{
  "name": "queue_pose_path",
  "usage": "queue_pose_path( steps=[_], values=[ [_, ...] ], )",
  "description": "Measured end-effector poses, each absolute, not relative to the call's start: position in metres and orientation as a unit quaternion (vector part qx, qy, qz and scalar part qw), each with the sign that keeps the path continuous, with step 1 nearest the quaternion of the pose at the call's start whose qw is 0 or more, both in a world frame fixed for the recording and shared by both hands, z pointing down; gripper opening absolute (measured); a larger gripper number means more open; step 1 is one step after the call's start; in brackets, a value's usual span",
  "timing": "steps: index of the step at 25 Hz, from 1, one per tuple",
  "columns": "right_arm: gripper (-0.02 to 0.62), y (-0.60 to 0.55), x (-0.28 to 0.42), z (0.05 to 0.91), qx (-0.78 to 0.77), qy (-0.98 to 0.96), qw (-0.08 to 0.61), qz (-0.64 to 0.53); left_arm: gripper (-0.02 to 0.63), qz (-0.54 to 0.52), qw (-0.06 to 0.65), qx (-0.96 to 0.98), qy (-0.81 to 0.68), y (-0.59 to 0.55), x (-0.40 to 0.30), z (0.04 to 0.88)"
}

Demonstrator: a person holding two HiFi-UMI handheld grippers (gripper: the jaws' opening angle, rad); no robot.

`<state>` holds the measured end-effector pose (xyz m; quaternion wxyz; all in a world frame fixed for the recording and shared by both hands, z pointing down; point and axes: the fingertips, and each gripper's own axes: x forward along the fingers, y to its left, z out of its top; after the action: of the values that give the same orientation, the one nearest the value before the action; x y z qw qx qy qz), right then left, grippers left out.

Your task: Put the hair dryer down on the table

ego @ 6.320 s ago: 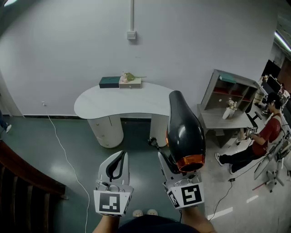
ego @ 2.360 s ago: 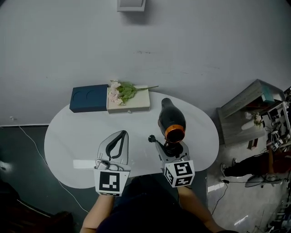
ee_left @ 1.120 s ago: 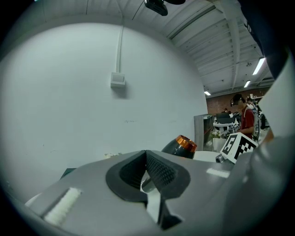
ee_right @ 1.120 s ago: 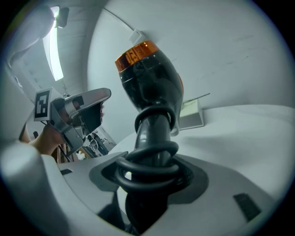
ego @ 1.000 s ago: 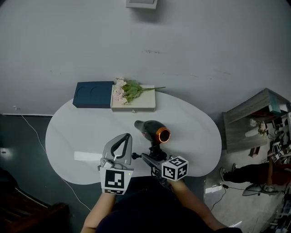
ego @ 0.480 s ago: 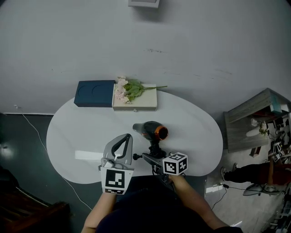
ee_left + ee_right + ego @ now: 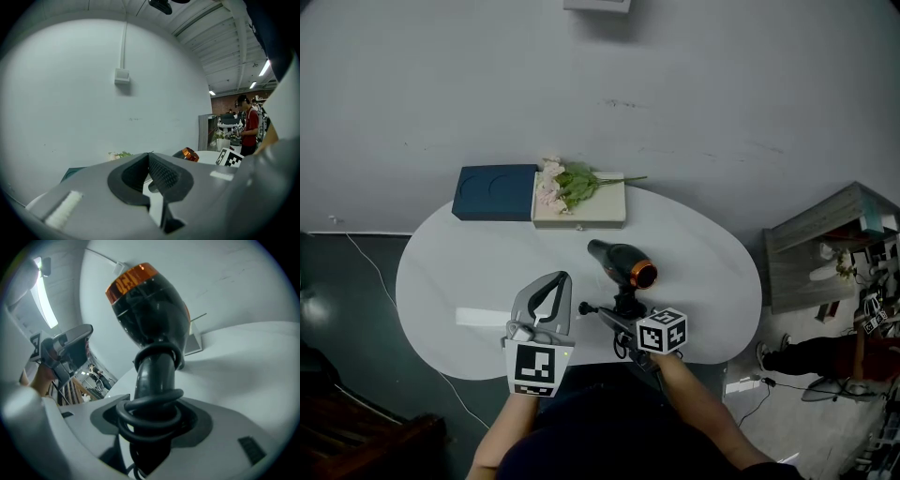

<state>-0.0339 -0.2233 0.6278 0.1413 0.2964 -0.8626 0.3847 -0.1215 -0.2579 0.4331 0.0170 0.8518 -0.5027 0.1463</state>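
The hair dryer (image 7: 622, 262) is glossy black with an orange ring at one end. It is over the middle of the white table (image 7: 459, 272), in front of the beige box (image 7: 578, 211), and whether it touches the tabletop cannot be told. The right gripper (image 7: 615, 313) is clamped on its handle. The right gripper view shows what the head view does not: the dark cord (image 7: 149, 412) is coiled round the handle between the jaws. The left gripper (image 7: 551, 287) hangs just left of it, jaws together on nothing. Its own view catches only the dryer's orange end. Only the head view shows the blue box (image 7: 494, 192) and the flowers (image 7: 564, 183).
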Motion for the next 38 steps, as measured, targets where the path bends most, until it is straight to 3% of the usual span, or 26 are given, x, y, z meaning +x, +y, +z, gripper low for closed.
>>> queue_pose_path(
  steps=[16,25,32,38],
  values=[
    [0.273,-0.239,-0.001,0.645,0.367,-0.834,0.163,0.378,0.012,0.152,0.023,0.854,-0.497,-0.260,-0.116,0.438],
    [0.267,-0.238,0.026,0.675,0.421,-0.795,0.246,0.360,0.012,0.160,0.023,0.856,-0.491,-0.257,-0.110,0.442],
    [0.263,-0.237,0.024,0.677,0.419,-0.789,0.268,0.359,0.012,0.164,0.025,0.858,-0.487,-0.259,-0.106,0.444],
    [0.321,-0.232,0.021,0.678,0.414,-0.773,0.293,0.381,0.012,0.164,0.026,0.858,-0.485,-0.262,-0.105,0.445]
  ],
)
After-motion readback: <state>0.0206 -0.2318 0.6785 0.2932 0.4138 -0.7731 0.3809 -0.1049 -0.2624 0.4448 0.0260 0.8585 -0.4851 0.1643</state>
